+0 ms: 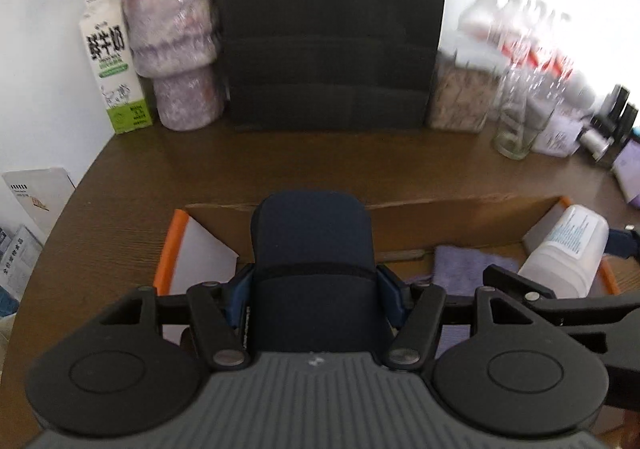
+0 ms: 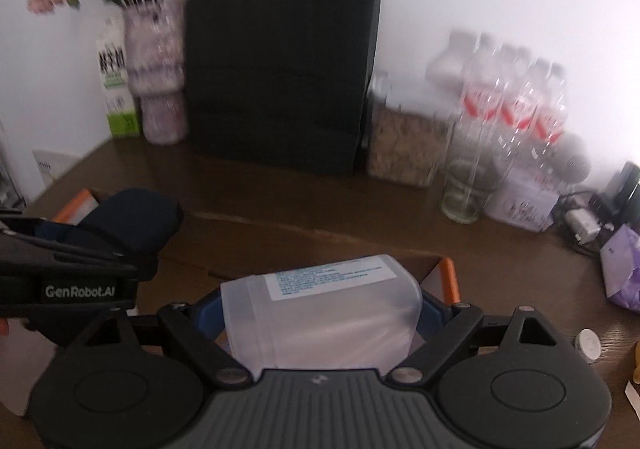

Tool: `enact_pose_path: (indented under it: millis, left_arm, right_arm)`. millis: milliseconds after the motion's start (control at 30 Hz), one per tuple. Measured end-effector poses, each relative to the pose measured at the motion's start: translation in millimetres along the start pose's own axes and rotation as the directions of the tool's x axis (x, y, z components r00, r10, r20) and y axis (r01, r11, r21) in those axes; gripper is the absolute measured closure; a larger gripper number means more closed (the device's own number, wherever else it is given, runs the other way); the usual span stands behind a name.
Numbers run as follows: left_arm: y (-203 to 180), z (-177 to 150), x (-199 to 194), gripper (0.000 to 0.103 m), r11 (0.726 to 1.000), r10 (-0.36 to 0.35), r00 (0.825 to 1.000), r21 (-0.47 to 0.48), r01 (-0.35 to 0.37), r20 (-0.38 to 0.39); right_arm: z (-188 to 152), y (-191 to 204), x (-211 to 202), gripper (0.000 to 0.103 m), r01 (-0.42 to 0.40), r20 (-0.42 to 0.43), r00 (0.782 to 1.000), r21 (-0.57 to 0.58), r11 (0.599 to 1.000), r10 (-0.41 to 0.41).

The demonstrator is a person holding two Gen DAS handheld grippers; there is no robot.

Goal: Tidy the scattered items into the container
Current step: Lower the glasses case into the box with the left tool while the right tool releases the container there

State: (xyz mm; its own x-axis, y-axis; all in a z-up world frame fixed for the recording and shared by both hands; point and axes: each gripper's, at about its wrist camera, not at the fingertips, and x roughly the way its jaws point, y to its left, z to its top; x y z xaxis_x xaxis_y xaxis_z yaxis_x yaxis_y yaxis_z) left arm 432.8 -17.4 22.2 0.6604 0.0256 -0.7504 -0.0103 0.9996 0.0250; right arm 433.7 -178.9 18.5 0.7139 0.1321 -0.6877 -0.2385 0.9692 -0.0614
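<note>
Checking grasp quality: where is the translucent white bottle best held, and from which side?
Across its flat side walls near mid-body, approached from its base end, as the right gripper does: the translucent white bottle lies lengthwise between the fingers, label up, giving the pads broad parallel faces.

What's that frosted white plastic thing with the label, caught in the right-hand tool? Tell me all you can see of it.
The frosted white plastic bottle looks translucent and boxy with rounded corners. A white label with tiny blue print, too blurred to read, sits on its upper face. It lies tilted, clamped at its sides between the blue pads of the right gripper, above the orange-edged cardboard box. In the left wrist view it hangs over the box's right end, near a purple cloth inside.
</note>
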Motion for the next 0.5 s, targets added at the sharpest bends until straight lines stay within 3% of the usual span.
enact_pose_path:
  millis: [500]
  left_arm:
    - [-8, -7, 33, 0.039, 0.999, -0.008, 0.997, 0.042, 0.011, -0.073]
  right_arm:
    - [-3, -6, 34, 0.013, -0.003, -0.092, 0.996, 0.009, 1.000, 0.004]
